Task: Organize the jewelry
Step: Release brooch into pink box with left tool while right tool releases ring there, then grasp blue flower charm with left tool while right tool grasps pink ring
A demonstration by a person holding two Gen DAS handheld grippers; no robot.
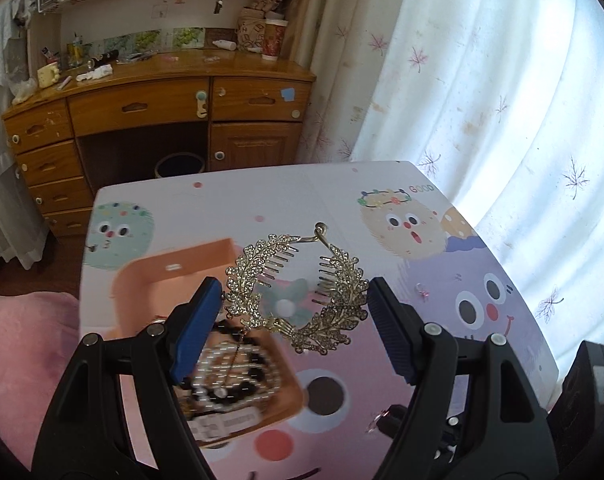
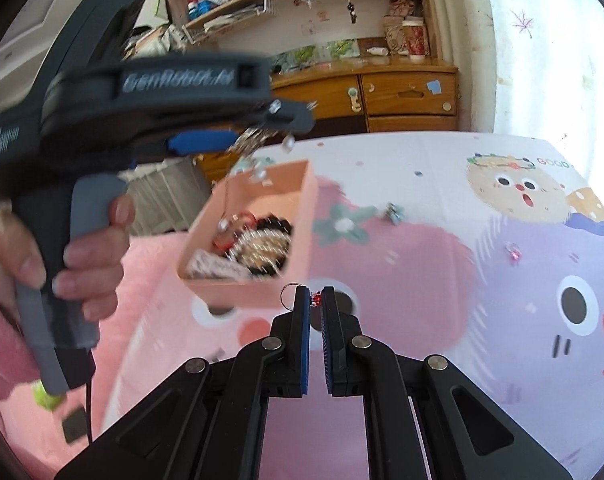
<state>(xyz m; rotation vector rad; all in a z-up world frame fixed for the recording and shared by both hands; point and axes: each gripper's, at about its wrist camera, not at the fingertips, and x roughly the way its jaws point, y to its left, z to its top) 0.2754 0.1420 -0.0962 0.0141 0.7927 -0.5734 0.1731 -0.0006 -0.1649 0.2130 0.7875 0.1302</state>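
Note:
My left gripper (image 1: 293, 285) holds a gold leaf-shaped rhinestone hair comb (image 1: 297, 280) across its blue pads, raised above the table; a thin chain with a pearl (image 1: 221, 392) dangles from it. Below it sits an open peach box (image 1: 157, 276) filled with bead bracelets. In the right wrist view, a hand carries the left gripper (image 2: 261, 132) over the peach box (image 2: 302, 216), and the comb (image 2: 253, 140) is blurred. My right gripper (image 2: 314, 291) is shut on a small red-stone earring (image 2: 316, 299) with a silver loop, just in front of the box.
The table (image 2: 422, 264) has a cartoon-print cover. Loose on it lie a small grey-green piece (image 2: 394, 213) and a pink earring (image 2: 514, 254). A wooden desk (image 1: 181, 100) stands beyond, a curtain (image 1: 502, 100) to the right, and pink bedding (image 1: 21, 340) to the left.

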